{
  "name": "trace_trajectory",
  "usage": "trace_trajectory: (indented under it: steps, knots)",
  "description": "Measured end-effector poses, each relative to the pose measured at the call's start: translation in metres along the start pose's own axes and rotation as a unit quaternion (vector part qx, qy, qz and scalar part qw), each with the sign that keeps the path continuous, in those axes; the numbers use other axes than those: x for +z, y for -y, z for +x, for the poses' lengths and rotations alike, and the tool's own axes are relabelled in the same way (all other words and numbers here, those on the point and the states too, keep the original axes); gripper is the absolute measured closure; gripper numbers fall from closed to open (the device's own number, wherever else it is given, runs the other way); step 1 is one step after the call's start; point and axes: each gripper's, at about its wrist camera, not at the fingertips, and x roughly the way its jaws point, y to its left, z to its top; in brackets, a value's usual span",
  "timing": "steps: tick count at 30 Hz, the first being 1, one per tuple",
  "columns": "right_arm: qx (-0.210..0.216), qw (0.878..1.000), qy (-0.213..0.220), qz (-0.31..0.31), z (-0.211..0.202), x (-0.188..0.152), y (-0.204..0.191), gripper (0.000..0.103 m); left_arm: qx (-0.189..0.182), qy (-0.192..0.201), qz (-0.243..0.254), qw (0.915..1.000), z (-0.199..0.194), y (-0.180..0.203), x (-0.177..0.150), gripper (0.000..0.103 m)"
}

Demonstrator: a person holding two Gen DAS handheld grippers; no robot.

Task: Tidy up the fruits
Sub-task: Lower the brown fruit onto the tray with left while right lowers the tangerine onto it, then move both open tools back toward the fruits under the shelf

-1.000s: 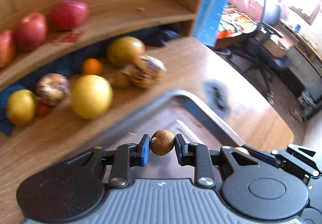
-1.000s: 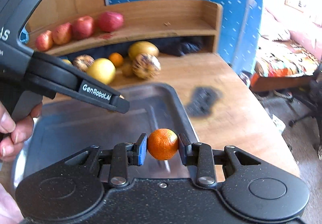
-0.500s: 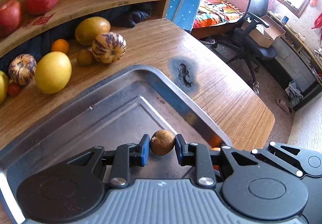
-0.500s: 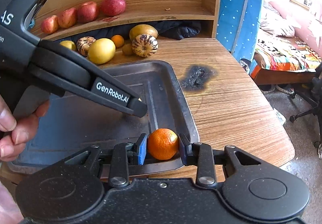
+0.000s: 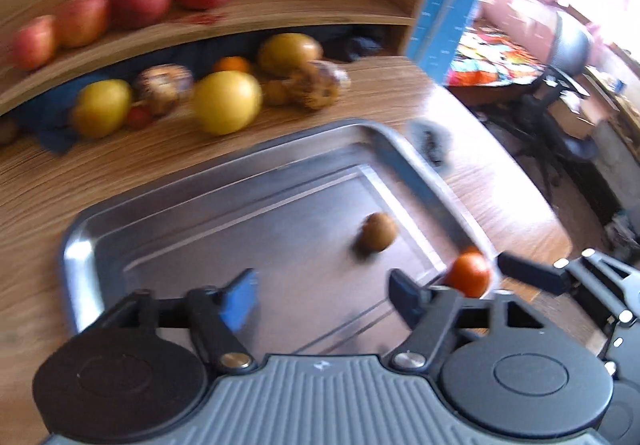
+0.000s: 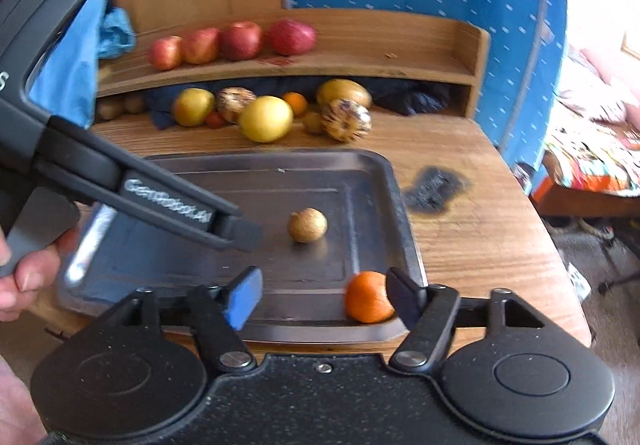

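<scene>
**Both grippers open over the tray, two fruits on it**

Left gripper (image 5: 322,291) spread wide, nothing between the blue pad and the dark pad, hovering over the near part of the metal tray (image 5: 80,245). Small brown fruit (image 5: 376,231) lying loose on the tray floor, ahead of the fingers and nearer the right-hand one, clear of both. In the right wrist view, same brown fruit (image 6: 307,225) sitting near the middle of the tray (image 6: 396,189), just past the tip of the left tool.

Right gripper (image 6: 324,295) likewise parted. Orange (image 6: 368,297) resting in the tray's near right corner, right against the inner face of the dark right-hand finger, well apart from the blue pad; whether touching that finger, hard to tell. Seen from the left wrist, orange (image 5: 469,274) at the tray's rim beside the right tool's finger.

Beyond the tray, on the wooden table (image 6: 480,237): yellow, striped and orange fruits in a cluster. On the wooden shelf (image 6: 400,65) above, a row of red apples (image 6: 236,41). Left view motion-blurred.
</scene>
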Motion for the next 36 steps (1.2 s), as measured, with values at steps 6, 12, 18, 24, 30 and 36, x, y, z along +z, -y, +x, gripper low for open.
trace_trajectory:
  steps: [6,12,18,24,30,36]
  knots:
    - [0.055,0.998,0.011,-0.039,-0.014,-0.002,-0.018,0.009,0.080,-0.015,-0.033,0.9961,-0.033,-0.020,-0.030,0.004]
    - [0.118,0.992,0.009,-0.043,-0.014,-0.002,-0.041,0.003,0.126,-0.065,-0.088,0.9859,-0.054,-0.047,-0.058,0.002]
    - [0.160,0.986,-0.003,-0.041,-0.003,0.006,-0.064,0.001,0.159,-0.080,-0.118,0.9769,-0.067,-0.075,-0.058,0.001]
    - [0.145,0.989,-0.012,-0.027,0.017,0.024,-0.072,0.001,0.153,-0.092,-0.105,0.9783,-0.059,-0.097,-0.038,0.001]
    - [0.107,0.994,-0.015,-0.024,0.043,0.047,-0.086,0.001,0.141,-0.091,-0.091,0.9817,-0.047,-0.124,-0.015,0.001]
    - [0.055,0.998,-0.016,-0.001,0.072,0.064,-0.093,0.001,0.126,-0.083,-0.091,0.9843,-0.028,-0.155,0.014,0.001]
